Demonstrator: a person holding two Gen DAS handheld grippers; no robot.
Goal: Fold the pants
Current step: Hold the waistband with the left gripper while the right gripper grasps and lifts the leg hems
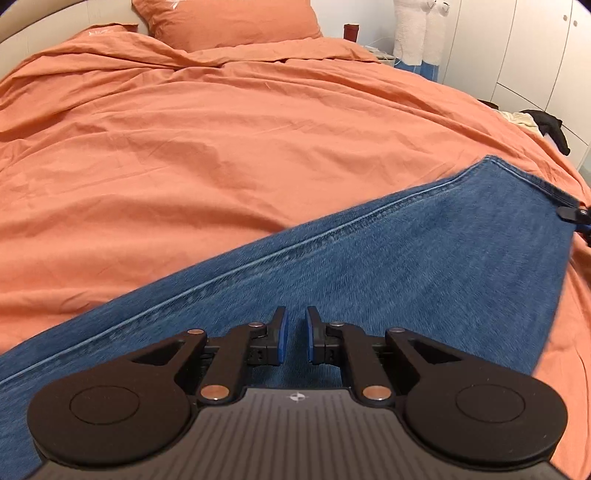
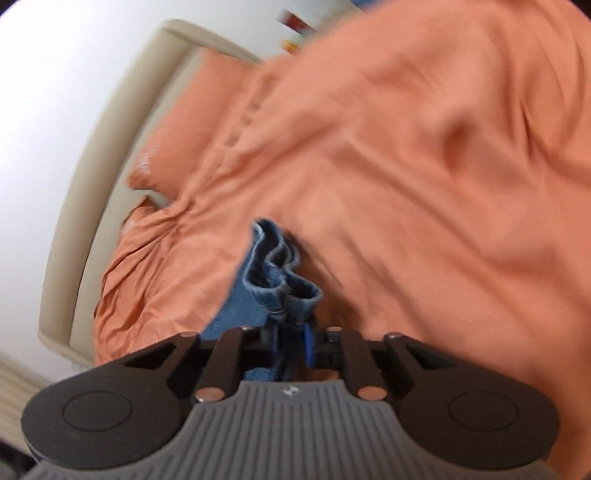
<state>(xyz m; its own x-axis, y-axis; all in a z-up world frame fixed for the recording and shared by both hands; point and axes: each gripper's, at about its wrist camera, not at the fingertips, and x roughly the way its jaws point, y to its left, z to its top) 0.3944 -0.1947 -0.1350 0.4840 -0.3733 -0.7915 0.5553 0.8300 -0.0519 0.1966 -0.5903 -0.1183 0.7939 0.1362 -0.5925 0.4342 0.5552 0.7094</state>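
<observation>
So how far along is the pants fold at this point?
Done: jeans stretched out over the orange duvet, legs seemingly stacked. In hand: right gripper clamps the hems; left gripper sits over the denim, grip unclear. Left: no crosswise fold visible yet.

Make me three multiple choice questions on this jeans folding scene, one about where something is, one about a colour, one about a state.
1. Where do the jeans lie?
A. on the bed cover
B. on a chair
C. on the floor

2. What colour is the pillow?
A. white
B. orange
C. grey

3. What is the right tool doing?
A. standing wide open
B. gripping the pillow
C. clamped on the jeans hem

Answers:
1 A, the denim spreads over the cover.
2 B, it matches the bedding.
3 C, bunched denim sits between its closed fingers.
</observation>
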